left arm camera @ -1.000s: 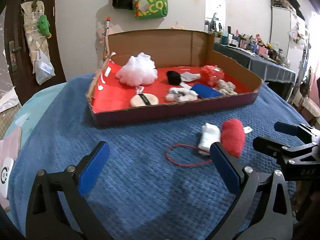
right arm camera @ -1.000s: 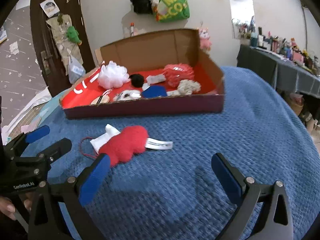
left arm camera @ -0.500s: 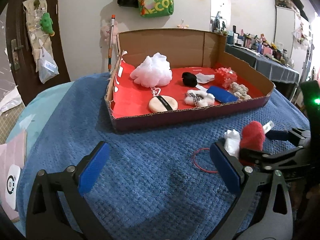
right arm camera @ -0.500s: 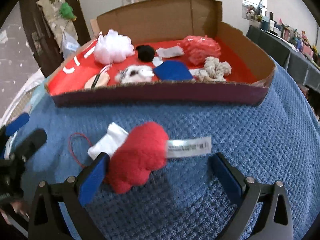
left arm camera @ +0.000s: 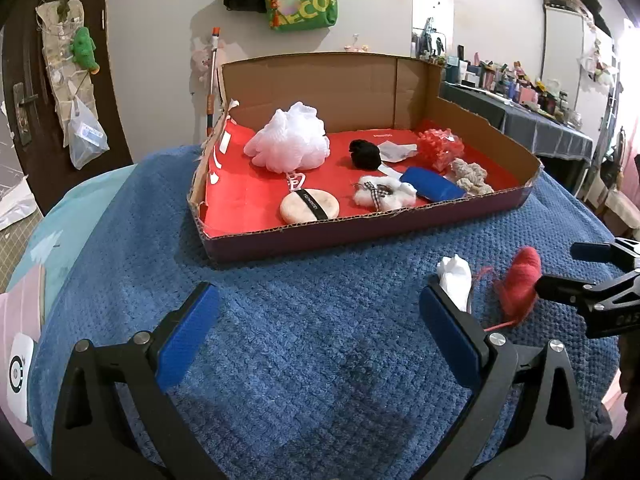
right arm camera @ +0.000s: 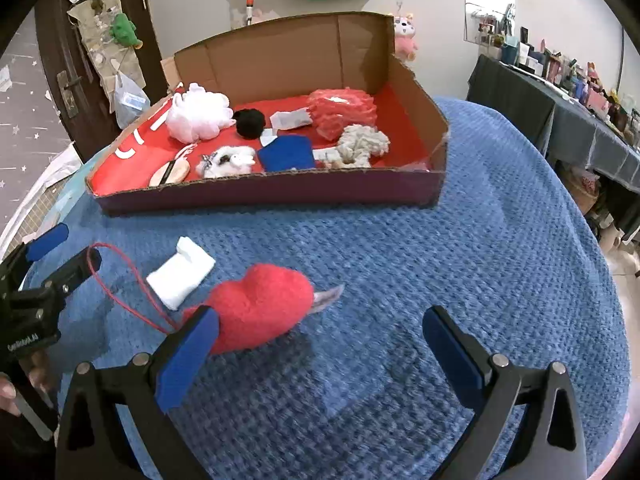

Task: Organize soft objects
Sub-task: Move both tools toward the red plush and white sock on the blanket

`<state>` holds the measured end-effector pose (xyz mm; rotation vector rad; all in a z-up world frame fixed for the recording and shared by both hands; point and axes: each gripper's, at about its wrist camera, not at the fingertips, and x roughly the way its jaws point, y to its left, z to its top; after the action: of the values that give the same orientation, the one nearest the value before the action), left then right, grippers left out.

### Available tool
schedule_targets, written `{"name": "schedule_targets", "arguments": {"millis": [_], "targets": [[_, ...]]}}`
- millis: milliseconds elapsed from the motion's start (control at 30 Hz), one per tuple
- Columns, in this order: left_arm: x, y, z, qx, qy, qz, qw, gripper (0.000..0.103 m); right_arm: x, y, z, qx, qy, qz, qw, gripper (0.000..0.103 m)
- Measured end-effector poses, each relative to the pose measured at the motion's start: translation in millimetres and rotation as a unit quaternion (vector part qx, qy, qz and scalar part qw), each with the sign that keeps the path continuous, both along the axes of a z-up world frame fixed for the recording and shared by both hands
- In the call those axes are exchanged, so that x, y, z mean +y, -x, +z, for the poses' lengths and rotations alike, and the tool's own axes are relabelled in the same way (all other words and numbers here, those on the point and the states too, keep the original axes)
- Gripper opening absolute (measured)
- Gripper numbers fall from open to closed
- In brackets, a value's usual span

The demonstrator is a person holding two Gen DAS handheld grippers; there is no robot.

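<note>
A red plush heart (right arm camera: 260,312) with a red string loop and a grey tag lies on the blue blanket, touching the left finger of my right gripper (right arm camera: 316,356), which is open around its right side. A folded white cloth (right arm camera: 182,272) lies just left of it. In the left wrist view the heart (left arm camera: 520,284) and the cloth (left arm camera: 454,280) sit by the right finger of my left gripper (left arm camera: 320,332), which is open and empty. The cardboard box (right arm camera: 280,196) with a red floor holds several soft items.
The box holds a white bath pouf (left arm camera: 292,144), a black pompom (left arm camera: 364,154), a round puff (left arm camera: 310,210), a blue pad (left arm camera: 434,188) and a pink mesh ball (left arm camera: 440,148). A cluttered dark table (right arm camera: 580,116) stands right. The blanket (right arm camera: 500,260) drops off at its edges.
My right gripper has pulled back and shifted right, so the heart now sits at its left finger. The heart has rolled and its tag turned away. My left gripper drifted slightly.
</note>
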<state>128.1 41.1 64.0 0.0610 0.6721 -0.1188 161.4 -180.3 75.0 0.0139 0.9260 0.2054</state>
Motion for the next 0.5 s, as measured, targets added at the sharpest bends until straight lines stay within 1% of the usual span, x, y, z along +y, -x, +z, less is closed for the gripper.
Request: {"name": "schedule_targets", "arguments": {"millis": [67, 100, 167, 267, 333, 433, 500], "targets": [[-0.8, 0.3, 0.2, 0.001, -0.001, 0.0, 1.0, 0.102, -3.2, 0.8, 0.0, -0.001, 0.02, -0.008, 1.0, 0.103], [-1.7, 0.3, 0.3, 0.001, -0.003, -0.001, 1.0, 0.102, -5.4, 2.0, -0.6, -0.005, 0.042, -0.017, 0.999, 0.103], [-3.4, 0.0, 0.1, 0.002, -0.006, -0.004, 1.0, 0.102, -12.0, 5.2, 0.6, -0.011, 0.053, -0.024, 0.998, 0.103], [-4.9, -1.4, -0.7, 0.003, -0.008, -0.004, 1.0, 0.102, -24.9, 8.8, 6.6, -0.017, 0.012, -0.025, 0.999, 0.103], [-5.9, -1.5, -0.1, 0.003, -0.004, -0.002, 1.0, 0.102, -26.2, 7.5, 11.3, -0.023, -0.02, -0.019, 0.999, 0.103], [-6.2, 0.7, 0.5, 0.002, -0.001, -0.004, 1.0, 0.102, -16.3, 0.4, 11.2, -0.017, -0.059, -0.015, 0.998, 0.103], [-5.2, 3.2, 0.5, 0.002, -0.004, -0.004, 1.0, 0.102, -0.7, -6.2, 6.3, -0.005, -0.077, -0.007, 0.997, 0.103]]}}
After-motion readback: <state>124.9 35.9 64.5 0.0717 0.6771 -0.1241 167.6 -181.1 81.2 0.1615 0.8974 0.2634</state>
